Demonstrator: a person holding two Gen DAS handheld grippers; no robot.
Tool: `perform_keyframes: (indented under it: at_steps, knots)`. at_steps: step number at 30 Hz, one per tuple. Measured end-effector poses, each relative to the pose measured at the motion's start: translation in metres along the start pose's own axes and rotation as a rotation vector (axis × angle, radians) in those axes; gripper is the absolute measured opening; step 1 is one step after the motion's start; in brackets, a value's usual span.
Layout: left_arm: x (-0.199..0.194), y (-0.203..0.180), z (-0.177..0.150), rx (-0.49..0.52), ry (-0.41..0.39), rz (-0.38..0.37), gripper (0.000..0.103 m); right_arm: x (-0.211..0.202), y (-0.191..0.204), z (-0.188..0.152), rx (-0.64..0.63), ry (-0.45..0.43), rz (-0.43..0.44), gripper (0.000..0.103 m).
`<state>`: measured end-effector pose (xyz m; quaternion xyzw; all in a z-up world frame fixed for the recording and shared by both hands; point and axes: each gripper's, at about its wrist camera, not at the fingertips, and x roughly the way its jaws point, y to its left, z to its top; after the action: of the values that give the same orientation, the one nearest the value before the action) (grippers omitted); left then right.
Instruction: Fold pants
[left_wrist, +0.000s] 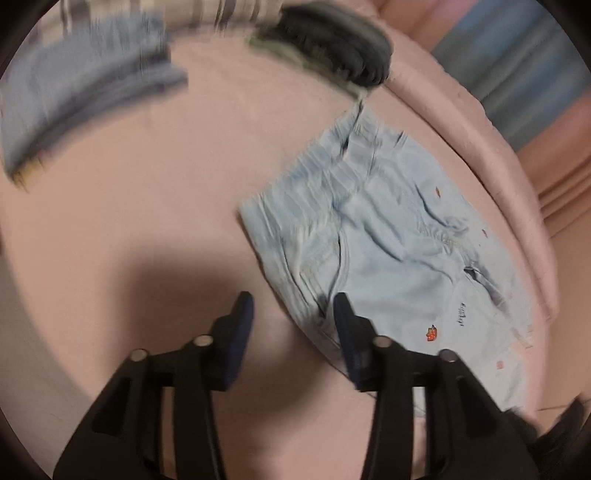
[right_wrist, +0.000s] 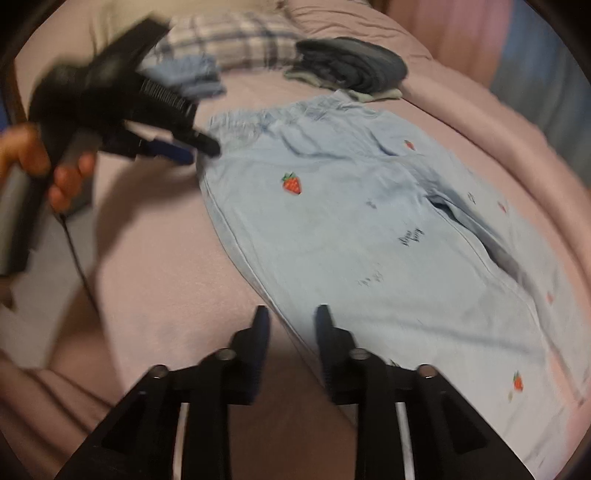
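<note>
Light-blue pants (right_wrist: 369, 229) with strawberry prints lie wrinkled, unfolded near bed (right_wrist: 155, 258) edge; left gripper (left_wrist: 293, 308) and right gripper (right_wrist: 291, 319) fingers apart, empty.

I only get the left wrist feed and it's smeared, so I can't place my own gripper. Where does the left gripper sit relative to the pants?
Observer: The left gripper hovers at the waistband corner of the light blue pants, open.
Operator: Is the right gripper near the fabric?
Observer: The right gripper is open over the pants' near edge, holding nothing.
Operator: Any print I'm missing?
Observer: A clear strawberry sits below the waistband.
</note>
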<state>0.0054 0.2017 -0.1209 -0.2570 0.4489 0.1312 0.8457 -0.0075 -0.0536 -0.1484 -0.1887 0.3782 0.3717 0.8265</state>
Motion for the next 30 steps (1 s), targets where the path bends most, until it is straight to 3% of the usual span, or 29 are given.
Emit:
perform_keyframes:
  at_steps: [2,5,9,11,12,13,16,18,21,26,30]
  knots:
    - [-0.015,-0.015,0.005,0.083,-0.069,0.014,0.064,-0.02,-0.023,-0.002,0.061,-0.036,-0.033,0.049]
    - [-0.014,-0.042,0.011,0.192,-0.108,-0.031,0.067,-0.025,-0.059,-0.002,0.134,-0.032,-0.149,0.053]
    - [0.027,-0.078,0.012,0.318,-0.051,-0.032,0.067,-0.014,-0.089,-0.011,0.2,-0.012,-0.192,0.053]
    - [0.061,-0.079,0.002,0.374,0.048,0.083,0.066,0.009,-0.1,-0.026,0.226,0.095,-0.222,0.053]
    - [0.074,-0.074,-0.007,0.394,0.095,0.093,0.066,0.018,-0.108,-0.042,0.262,0.142,-0.202,0.055]
    - [0.069,-0.072,-0.011,0.416,0.036,0.078,0.067,0.009,-0.111,-0.05,0.282,0.069,-0.176,0.055]
    - [0.055,-0.065,-0.024,0.487,0.005,0.049,0.069,-0.007,-0.117,-0.069,0.315,0.087,-0.163,0.06]
    - [0.046,-0.06,-0.025,0.499,0.003,0.028,0.07,-0.014,-0.118,-0.076,0.302,0.128,-0.17,0.066]
    - [0.038,-0.058,-0.026,0.472,-0.007,-0.013,0.075,-0.023,-0.131,-0.071,0.327,0.167,-0.148,0.067]
    - [0.031,-0.069,-0.007,0.452,-0.047,-0.025,0.081,-0.031,-0.153,-0.045,0.35,0.069,-0.127,0.068]
    - [0.038,-0.079,0.027,0.462,-0.077,-0.022,0.082,-0.013,-0.165,-0.014,0.371,0.028,-0.079,0.069]
